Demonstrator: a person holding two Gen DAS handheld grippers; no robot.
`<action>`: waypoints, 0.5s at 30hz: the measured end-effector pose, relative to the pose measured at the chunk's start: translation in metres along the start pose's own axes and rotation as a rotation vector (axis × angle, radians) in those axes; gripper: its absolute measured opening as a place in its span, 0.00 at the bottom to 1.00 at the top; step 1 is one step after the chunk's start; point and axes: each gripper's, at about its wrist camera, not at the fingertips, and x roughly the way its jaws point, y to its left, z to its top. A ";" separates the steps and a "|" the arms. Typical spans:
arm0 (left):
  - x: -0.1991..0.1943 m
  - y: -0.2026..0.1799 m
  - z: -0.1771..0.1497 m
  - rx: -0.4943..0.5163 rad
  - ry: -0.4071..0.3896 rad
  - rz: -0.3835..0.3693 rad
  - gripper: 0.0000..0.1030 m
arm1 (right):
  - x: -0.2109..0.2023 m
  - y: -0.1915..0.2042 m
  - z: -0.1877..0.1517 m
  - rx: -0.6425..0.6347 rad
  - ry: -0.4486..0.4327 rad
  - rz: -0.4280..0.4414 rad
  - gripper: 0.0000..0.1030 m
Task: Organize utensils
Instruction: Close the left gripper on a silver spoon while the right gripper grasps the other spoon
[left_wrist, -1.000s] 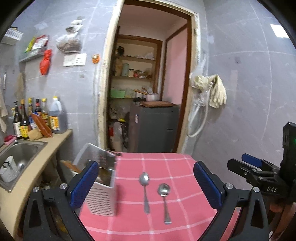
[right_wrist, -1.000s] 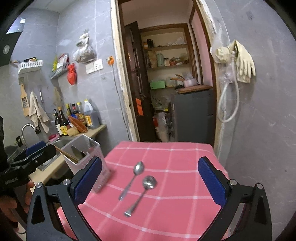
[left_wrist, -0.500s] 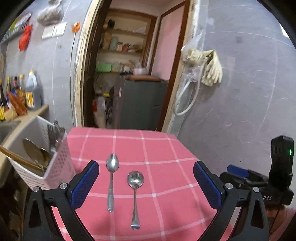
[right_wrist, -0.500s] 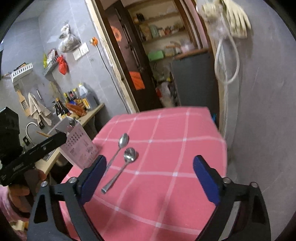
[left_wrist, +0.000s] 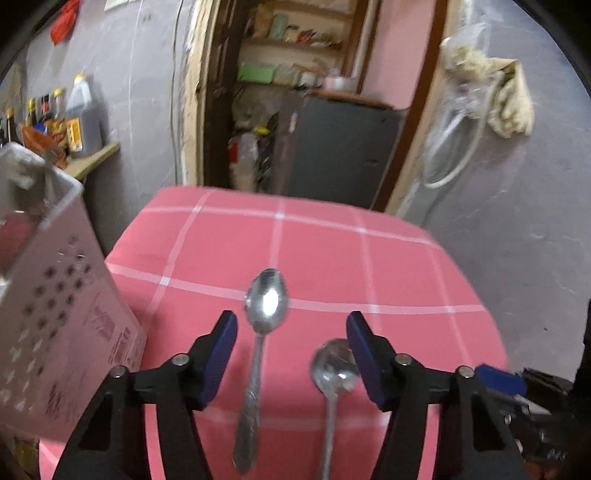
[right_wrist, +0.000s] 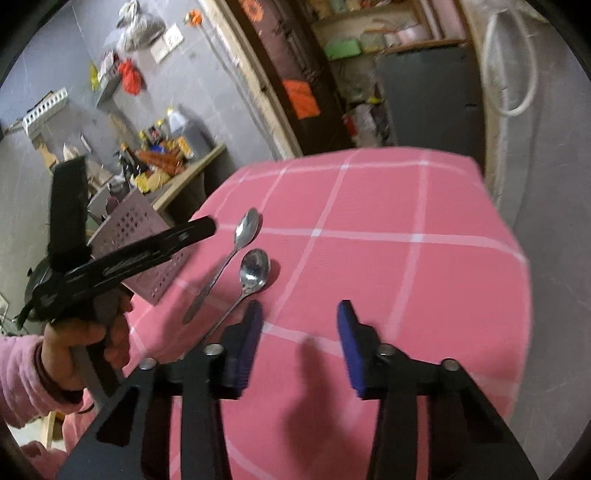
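— Both grippers have come down toward the pink checked tablecloth (left_wrist: 388, 266) since a second ago, and their blue pads stand much nearer each other than before. What sits between the jaws now?

— The left gripper (left_wrist: 291, 352) has its jaws closing, still apart and pressing on nothing. In the left wrist view, the long steel spoon with the patterned handle (left_wrist: 258, 354) lies on the cloth between them, nearer the left pad. The shorter steel spoon with the round bowl (left_wrist: 334, 373) lies just beside it; the right pad covers the edge of its bowl.

— And the right gripper (right_wrist: 300, 332)?

— Closing too, jaws apart, only bare cloth and their shadow between them. The round-bowled spoon's handle runs toward its left pad, and the handle's end is hidden behind that pad, so I cannot tell whether they touch.

— Further out?

— The two spoons lie side by side near the cloth's left part, bowls pointing away from the cameras. The white perforated plastic utensil basket (left_wrist: 62, 321) stands just left of them at the table edge, cut off by the frame in the left view; its contents are too blurred to make out. In the right wrist view a hand (right_wrist: 77, 343) in a pink fleecy sleeve (right_wrist: 18, 376) holds the left gripper's handle, and that tool hides part of the basket. Bottles on the counter (left_wrist: 92, 162) behind are smeared by blur.
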 end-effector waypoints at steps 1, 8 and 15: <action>0.009 0.003 0.002 -0.014 0.021 0.011 0.52 | 0.008 0.002 0.003 -0.001 0.018 0.011 0.32; 0.055 0.023 0.010 -0.097 0.113 0.028 0.45 | 0.056 0.006 0.020 0.013 0.112 0.086 0.29; 0.076 0.033 0.020 -0.123 0.138 -0.001 0.37 | 0.095 0.017 0.030 0.004 0.175 0.147 0.23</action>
